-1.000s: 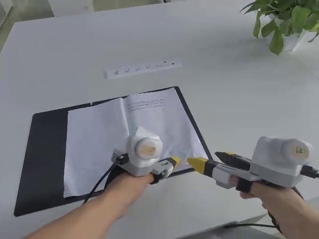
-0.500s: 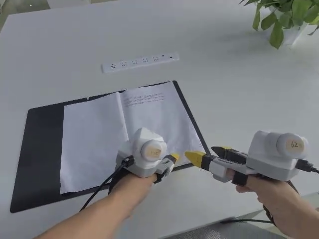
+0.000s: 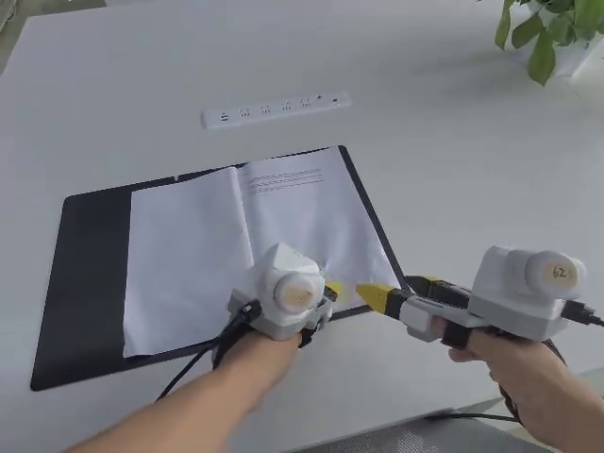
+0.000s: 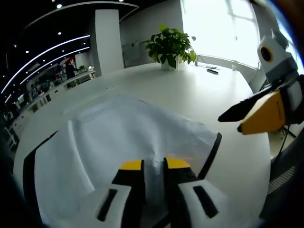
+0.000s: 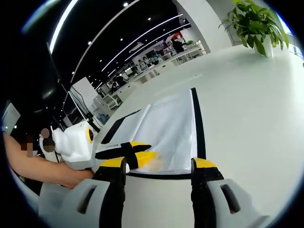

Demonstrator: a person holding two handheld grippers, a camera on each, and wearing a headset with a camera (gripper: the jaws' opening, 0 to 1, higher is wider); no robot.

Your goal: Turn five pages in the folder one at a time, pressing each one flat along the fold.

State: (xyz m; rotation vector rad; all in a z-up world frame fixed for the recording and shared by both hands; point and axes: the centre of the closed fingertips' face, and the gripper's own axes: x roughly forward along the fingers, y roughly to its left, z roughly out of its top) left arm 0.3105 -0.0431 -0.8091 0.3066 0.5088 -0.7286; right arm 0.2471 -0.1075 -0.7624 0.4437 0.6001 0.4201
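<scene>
Handheld rig, seen from above: L gripper (image 3: 332, 291) & R gripper (image 3: 392, 291), each w/ a chunky white faceted housing, round yellowish disc on top and black jaws tipped in yellow. R disc bears handwritten digits, approx. "62". Black cables trail from both.

The left gripper (image 4: 154, 165) reaches in from the near edge, its jaws almost together with a raised crease of the white page (image 4: 128, 128) between their yellow tips. The black folder (image 4: 212, 147) borders the page. The right gripper (image 4: 231, 122) hovers right, over the desk (image 4: 223, 90). A potted plant (image 4: 168, 45) stands far off.
</scene>
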